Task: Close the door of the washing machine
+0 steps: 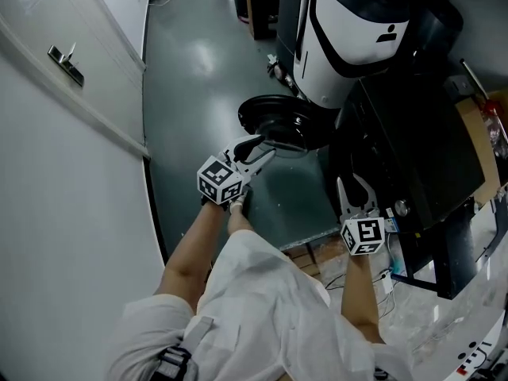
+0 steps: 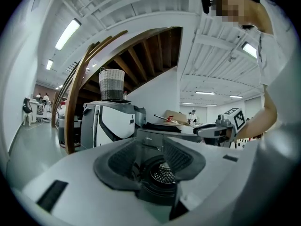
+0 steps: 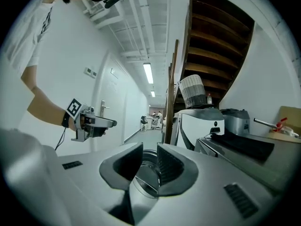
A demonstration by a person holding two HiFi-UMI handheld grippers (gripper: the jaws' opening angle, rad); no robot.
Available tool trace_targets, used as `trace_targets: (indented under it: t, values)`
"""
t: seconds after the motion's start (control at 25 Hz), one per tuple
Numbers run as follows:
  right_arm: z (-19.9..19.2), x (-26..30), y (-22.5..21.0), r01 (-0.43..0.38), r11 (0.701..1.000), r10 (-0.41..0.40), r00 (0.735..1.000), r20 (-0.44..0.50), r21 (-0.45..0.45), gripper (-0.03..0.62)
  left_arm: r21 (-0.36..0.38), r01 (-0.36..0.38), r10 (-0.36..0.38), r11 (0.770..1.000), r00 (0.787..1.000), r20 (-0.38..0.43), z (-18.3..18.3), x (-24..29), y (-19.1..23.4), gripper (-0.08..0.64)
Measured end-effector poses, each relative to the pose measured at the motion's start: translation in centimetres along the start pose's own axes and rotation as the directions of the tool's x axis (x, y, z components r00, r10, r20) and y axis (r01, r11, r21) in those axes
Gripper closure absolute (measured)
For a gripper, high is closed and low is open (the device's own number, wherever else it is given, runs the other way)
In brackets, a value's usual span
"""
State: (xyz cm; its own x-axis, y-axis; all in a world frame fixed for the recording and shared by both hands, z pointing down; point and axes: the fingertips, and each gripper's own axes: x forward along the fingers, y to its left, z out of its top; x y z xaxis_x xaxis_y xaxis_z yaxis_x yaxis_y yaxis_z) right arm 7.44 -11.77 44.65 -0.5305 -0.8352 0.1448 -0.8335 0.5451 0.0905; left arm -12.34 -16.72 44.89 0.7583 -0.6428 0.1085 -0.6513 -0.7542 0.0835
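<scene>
**A:** Where is the door (image 1: 279, 120)?

**B:** Swung wide open, left of the dark washing machine (image 1: 413, 157). The left gripper (image 1: 260, 146) is at its near rim, fingers apart, clasping nothing; the drum (image 2: 163, 173) shows through their gap.

**A:** And the right gripper (image 1: 355, 187)?

**B:** Before the machine's front, fingers likewise apart and empty; the door's round glass shows beyond them.

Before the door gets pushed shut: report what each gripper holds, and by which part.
Nothing is held. The left gripper has its jaws apart beside the open door, gripping none of it; the right gripper has its jaws apart and empty too.
</scene>
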Motion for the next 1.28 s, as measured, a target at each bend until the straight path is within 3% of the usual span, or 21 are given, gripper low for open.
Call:
trace_targets:
  t: [0.24,0.8,1.12,1.28]
  values:
    - [-1.2,4.6,-0.4,0.022,0.999,-0.021,0.999,-0.030,0.027,0.479,0.026,0.070,-0.069,0.997,0.997,-0.043,-1.3,1.6,4.9,0.351]
    - [-3.6,14.2,-1.4,0.045,0.998,-0.041,0.995,-0.094,0.041,0.459,0.051,0.151,-0.139,0.987,0.974,-0.180,-6.2,8.5,16.7,0.306]
    - [-5.5,19.2,-2.8,0.075,0.995,-0.067,0.991,-0.119,0.063,0.456,0.089,0.250,-0.214,0.964,0.932,-0.292,-9.5,14.1,21.4,0.274]
    - [-6.3,21.1,-3.2,0.086,0.993,-0.075,0.988,-0.137,0.076,0.451,0.082,0.286,-0.238,0.955,0.899,-0.367,-12.4,15.4,23.5,0.267]
